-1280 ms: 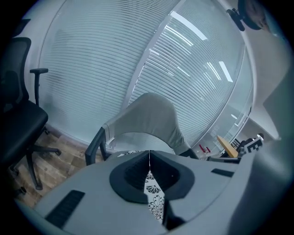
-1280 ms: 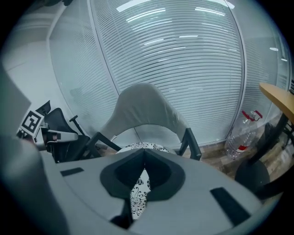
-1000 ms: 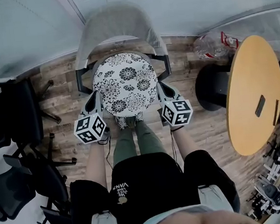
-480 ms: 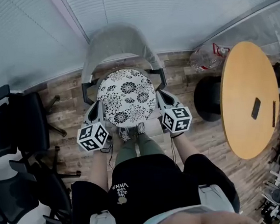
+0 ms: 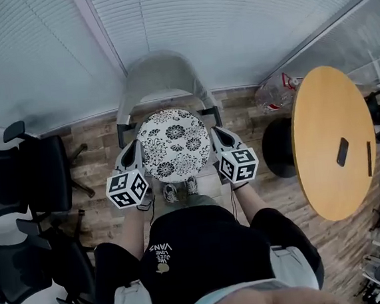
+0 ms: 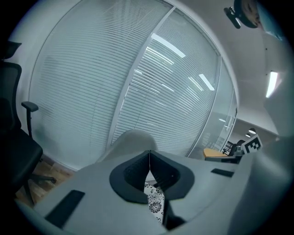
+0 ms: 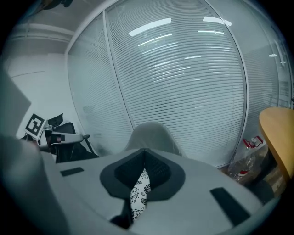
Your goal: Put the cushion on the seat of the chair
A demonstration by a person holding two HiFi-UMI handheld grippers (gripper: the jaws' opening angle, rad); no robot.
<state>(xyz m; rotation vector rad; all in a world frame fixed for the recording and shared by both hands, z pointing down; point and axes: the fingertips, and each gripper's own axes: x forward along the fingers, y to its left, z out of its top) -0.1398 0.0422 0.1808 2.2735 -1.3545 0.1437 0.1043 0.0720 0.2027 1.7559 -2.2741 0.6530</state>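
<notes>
Risen with both grippers over the last second, the round floral cushion (image 5: 174,143) hangs over the grey chair (image 5: 159,77) and hides its seat, so whether the two touch cannot be told. The left gripper (image 5: 135,153) and right gripper (image 5: 215,137) are clamped tight on the cushion's opposite edges, with only slivers of fabric showing between their jaws.

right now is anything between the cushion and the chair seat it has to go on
Nothing visible. The cushion hangs over the chair, pinched at its edges by the left gripper and right gripper. It covers the seat in the head view, so the seat's surface itself cannot be checked.
</notes>
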